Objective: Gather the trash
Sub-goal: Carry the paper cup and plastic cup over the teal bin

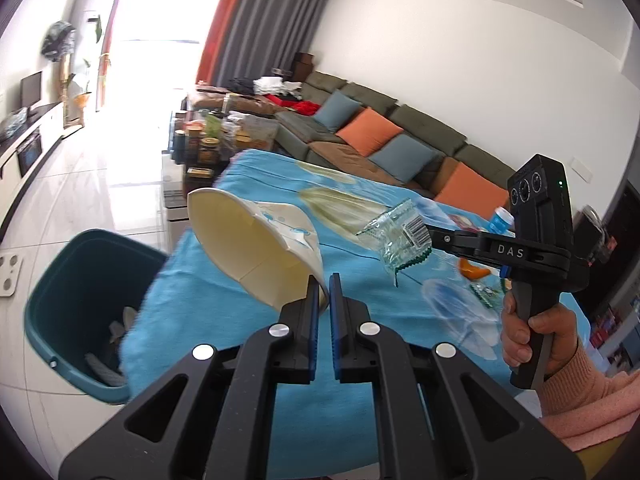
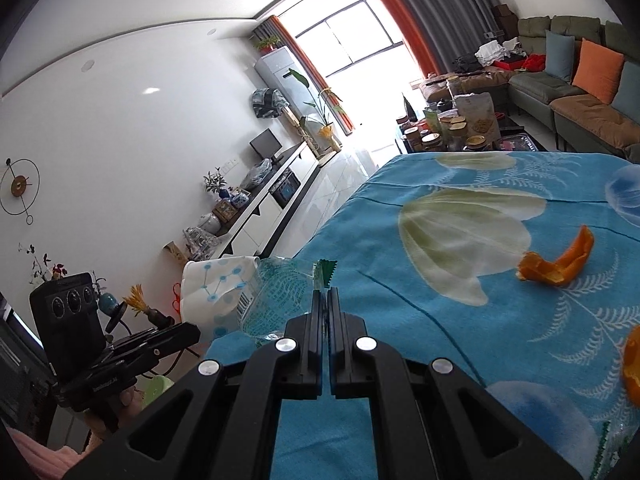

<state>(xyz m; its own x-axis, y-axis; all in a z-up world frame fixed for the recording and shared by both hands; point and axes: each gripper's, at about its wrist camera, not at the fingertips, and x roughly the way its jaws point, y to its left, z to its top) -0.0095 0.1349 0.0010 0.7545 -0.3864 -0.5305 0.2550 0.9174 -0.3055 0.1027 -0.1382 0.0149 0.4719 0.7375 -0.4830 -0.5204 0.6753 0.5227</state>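
The left gripper (image 1: 323,286) is clamping the rim of a crushed paper cup (image 1: 256,250), which is sticking out ahead and to the left of the fingers, its mouth tipped toward the camera, above the table edge. Just past that edge a teal trash bin (image 1: 86,280) is standing on the floor with crumpled paper inside. The right gripper (image 2: 325,300) is pinching a clear plastic wrapper (image 2: 280,296) between its closed fingers; the wrapper is hanging out to the left of the fingertips, near the cup. From the left wrist the wrapper (image 1: 394,236) is showing a barcode and a green serrated edge; its small print is too blurred to read. The right gripper's body is bearing the letters "DAS". The cup is cream inside, white outside with light-blue dot-and-line patterns, and dented. Orange peel (image 2: 558,260) is lying on the blue floral tablecloth (image 2: 440,320), well right of the right gripper, with another piece (image 2: 632,364) at the frame's right edge
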